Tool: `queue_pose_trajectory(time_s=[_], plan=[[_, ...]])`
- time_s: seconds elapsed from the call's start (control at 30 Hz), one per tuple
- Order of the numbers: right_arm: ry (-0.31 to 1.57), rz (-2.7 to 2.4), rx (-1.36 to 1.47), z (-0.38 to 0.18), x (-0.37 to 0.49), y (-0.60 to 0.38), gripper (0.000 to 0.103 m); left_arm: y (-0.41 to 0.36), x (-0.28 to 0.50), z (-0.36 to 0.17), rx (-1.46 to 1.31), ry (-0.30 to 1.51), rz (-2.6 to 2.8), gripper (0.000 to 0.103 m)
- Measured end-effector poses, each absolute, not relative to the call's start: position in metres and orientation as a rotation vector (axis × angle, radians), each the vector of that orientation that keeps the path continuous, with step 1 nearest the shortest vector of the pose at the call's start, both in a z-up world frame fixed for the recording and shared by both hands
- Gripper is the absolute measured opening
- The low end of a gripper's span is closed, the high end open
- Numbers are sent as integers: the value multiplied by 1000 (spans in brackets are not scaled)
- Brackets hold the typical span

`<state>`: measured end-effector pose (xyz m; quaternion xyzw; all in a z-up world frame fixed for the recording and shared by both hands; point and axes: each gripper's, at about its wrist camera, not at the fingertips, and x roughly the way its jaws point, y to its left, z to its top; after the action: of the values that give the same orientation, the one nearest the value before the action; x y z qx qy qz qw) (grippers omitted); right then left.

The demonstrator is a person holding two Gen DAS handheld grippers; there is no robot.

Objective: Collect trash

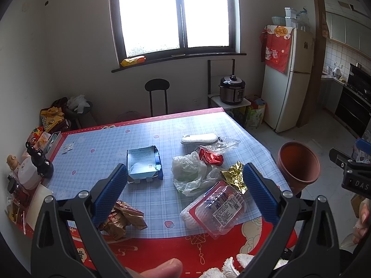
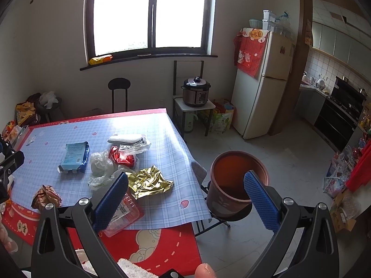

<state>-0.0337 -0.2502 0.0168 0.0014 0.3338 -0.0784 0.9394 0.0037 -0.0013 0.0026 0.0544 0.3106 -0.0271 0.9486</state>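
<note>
Trash lies on the blue plaid tablecloth (image 1: 104,143): a blue flattened box (image 1: 143,163), a white plastic bag (image 1: 187,171), a red wrapper (image 1: 209,156), a gold foil wrapper (image 1: 234,176), a clear plastic tray (image 1: 215,208) and a brown crumpled wrapper (image 1: 123,217). A brown bin (image 2: 234,180) stands on a stool beside the table's right edge. My left gripper (image 1: 184,193) is open and empty above the near table edge. My right gripper (image 2: 185,199) is open and empty, between the gold foil (image 2: 148,181) and the bin.
A white cloth roll (image 1: 199,138) and a clear bag (image 1: 222,144) lie farther back on the table. Jars and snacks crowd the left edge (image 1: 30,169). A black stool (image 1: 157,92), a rice cooker (image 1: 231,89) and a fridge (image 1: 287,78) stand beyond.
</note>
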Motion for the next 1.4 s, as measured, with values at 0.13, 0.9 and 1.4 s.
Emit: queue_pose_trajectory(time_s=[0.13, 0.9, 1.4], plan=[[682, -161, 5, 16, -33, -251, 99, 0, 3, 3, 112, 630, -56, 97], [689, -161, 10, 16, -25, -254, 99, -2, 16, 7, 120, 634, -56, 98], [695, -162, 17, 16, -21, -257, 99, -4, 24, 6, 127, 636, -61, 98]])
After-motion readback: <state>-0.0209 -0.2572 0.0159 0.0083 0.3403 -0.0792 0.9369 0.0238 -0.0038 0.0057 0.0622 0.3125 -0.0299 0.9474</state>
